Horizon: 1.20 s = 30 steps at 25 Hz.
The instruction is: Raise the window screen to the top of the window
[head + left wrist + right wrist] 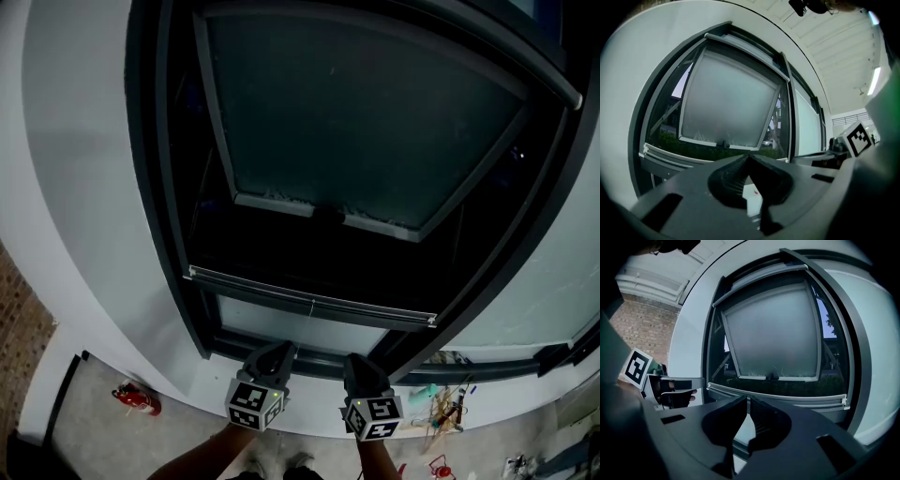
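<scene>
Nearest, the left claw (278, 352) and right claw (362, 362) are hovering side by side, each pinched fully closed with nothing between its tips, both pointing at the lower window frame (309, 358) without touching it. Just beyond, the window screen's bottom rail (311, 301) is lying low across the opening, a thin white bar near the frame's base and well below the top. Farther out, a frosted sash (356, 122) is hanging tilted outward, with a dark handle (328, 215) at its lower edge. Greenery (693, 144) is showing past it.
</scene>
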Available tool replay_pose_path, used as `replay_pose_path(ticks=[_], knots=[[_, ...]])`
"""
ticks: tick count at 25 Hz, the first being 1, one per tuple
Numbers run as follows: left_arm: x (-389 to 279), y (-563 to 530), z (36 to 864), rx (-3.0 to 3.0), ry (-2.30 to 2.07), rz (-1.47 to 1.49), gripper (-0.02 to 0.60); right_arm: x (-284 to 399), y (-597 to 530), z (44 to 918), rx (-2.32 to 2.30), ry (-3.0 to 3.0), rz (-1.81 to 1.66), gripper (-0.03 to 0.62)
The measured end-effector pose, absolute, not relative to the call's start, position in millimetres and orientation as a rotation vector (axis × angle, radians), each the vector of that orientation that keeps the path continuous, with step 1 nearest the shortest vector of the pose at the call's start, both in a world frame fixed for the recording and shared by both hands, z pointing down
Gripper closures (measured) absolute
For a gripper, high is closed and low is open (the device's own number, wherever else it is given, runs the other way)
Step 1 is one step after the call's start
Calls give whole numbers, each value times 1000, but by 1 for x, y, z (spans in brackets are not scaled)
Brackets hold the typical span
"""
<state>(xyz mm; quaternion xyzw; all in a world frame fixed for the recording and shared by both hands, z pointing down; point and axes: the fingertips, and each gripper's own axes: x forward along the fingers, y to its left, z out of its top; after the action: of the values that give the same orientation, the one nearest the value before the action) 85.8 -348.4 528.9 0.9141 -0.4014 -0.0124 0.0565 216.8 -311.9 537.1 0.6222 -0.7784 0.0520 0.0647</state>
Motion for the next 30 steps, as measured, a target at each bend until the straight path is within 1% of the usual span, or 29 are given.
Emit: replay_pose_path(ticks=[14, 22, 30], knots=[[139, -398, 532, 2721, -1354, -42, 581, 277, -376, 530, 1782, -2421, 120, 583], [149, -406, 539, 2731, -1306, -26, 580, 271, -390, 526, 1763, -2403, 76, 583], [134, -416, 535, 2742, -1272, -25, 581, 252, -404, 526, 1756, -2367, 65, 582]])
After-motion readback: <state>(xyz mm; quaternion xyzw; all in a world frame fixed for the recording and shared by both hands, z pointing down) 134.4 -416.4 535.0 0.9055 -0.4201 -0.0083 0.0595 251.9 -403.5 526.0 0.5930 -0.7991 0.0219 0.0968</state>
